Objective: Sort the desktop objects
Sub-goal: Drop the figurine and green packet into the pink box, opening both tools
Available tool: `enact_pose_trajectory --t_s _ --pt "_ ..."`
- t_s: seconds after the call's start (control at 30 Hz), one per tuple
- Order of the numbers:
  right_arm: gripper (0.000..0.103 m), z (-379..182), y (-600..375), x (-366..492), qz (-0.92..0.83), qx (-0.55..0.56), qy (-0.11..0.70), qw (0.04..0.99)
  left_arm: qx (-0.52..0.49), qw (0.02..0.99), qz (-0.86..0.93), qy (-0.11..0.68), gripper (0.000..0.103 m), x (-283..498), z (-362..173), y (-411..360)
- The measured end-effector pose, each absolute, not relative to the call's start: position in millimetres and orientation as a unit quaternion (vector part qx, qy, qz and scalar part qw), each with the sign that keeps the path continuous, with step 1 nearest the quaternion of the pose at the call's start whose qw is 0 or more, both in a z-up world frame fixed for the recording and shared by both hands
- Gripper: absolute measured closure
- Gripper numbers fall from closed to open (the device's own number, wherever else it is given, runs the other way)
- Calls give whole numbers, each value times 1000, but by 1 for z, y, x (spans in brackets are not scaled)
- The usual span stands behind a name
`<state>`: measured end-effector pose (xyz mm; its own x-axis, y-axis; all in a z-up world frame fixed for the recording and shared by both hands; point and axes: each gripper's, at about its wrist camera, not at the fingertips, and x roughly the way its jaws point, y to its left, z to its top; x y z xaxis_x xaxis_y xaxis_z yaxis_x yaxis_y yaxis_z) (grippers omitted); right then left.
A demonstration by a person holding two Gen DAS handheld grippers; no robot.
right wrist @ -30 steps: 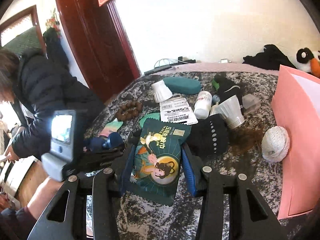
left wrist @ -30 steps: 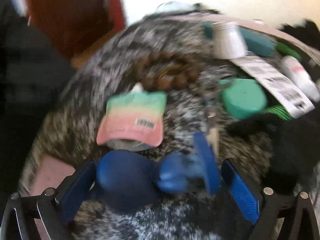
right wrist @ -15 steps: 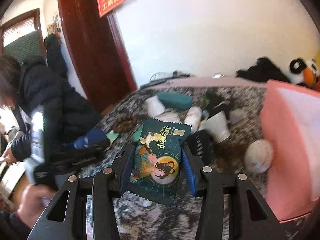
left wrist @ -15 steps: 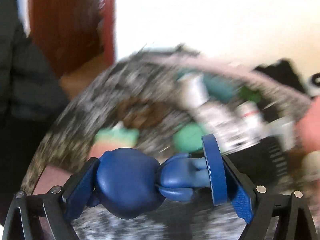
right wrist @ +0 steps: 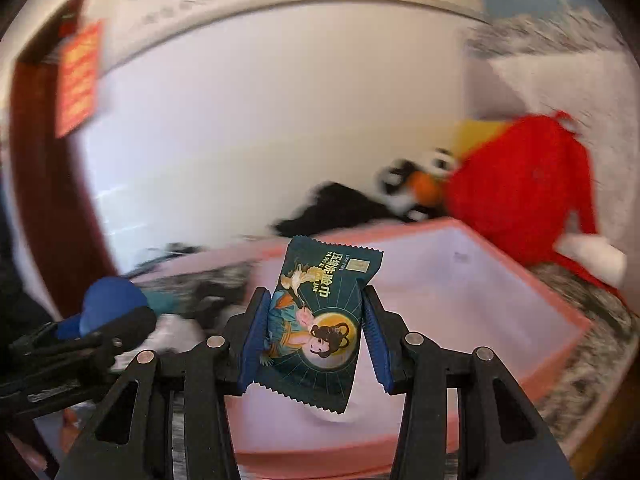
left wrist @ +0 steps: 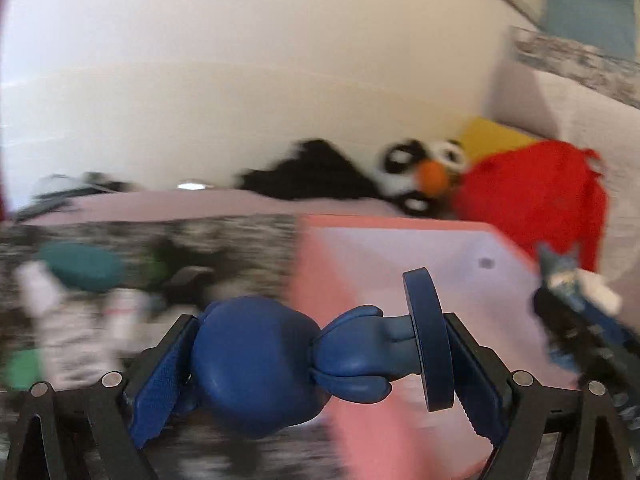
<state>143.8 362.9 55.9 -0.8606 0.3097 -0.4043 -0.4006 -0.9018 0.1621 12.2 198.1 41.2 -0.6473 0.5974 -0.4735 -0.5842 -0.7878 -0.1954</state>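
Landmark for all positions: the pink box [right wrist: 472, 280], open-topped, pale inside, resting on the speckled grey-and-black tabletop [right wrist: 592, 368].

Left gripper [left wrist: 320, 360]: jaws clamped on a blue figurine [left wrist: 280, 364] held sideways. The round head presses against one blue pad, the disc-shaped base against the other. The figurine is off the table, in front of the box's near-left corner, with the box's interior visible behind its base. In the right wrist view the same figurine [right wrist: 108, 300] sits well left of the box.

Right gripper [right wrist: 314, 336]: jaws closed on a dark teal packet [right wrist: 316, 328] with a printed lady figure and gold lettering. It is pinched by its side edges, standing roughly upright and tilted slightly. The packet is held in the air over the box's near wall, its upper edge lined up against the box's far rim. In the left wrist view the right gripper [left wrist: 580, 320] appears at the box's right edge, heavily blurred.

Behind the box, against the white wall: a red plush toy [right wrist: 520, 196], a black-and-white penguin plush [right wrist: 420, 184] with an orange beak, and dark fabric [right wrist: 336, 208] left of the penguin.

Left of the box on the table: a teal case [left wrist: 80, 266] and pale bottles, too blurred to identify further.

Both views are motion-blurred.
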Motion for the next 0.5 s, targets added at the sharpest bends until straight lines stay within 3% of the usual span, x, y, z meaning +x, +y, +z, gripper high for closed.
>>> enact_pose_trajectory --t_s 0.17,0.3,0.33,0.4,0.47,0.5 --pt "53 40 414 155 931 -223 155 243 -290 362 886 -5 7 26 22 262" --pt "47 19 438 144 899 -292 188 267 -284 337 897 19 7 26 9 281" --pt "37 15 442 139 893 -302 192 272 -284 335 898 22 6 27 9 283" --pt "31 13 448 139 892 -296 190 285 -298 333 894 29 0 25 7 286" --pt "13 16 451 142 890 -282 175 313 -296 309 902 58 0 25 5 291" --pt "11 20 450 146 893 -266 168 323 -289 294 908 75 0 28 4 293"
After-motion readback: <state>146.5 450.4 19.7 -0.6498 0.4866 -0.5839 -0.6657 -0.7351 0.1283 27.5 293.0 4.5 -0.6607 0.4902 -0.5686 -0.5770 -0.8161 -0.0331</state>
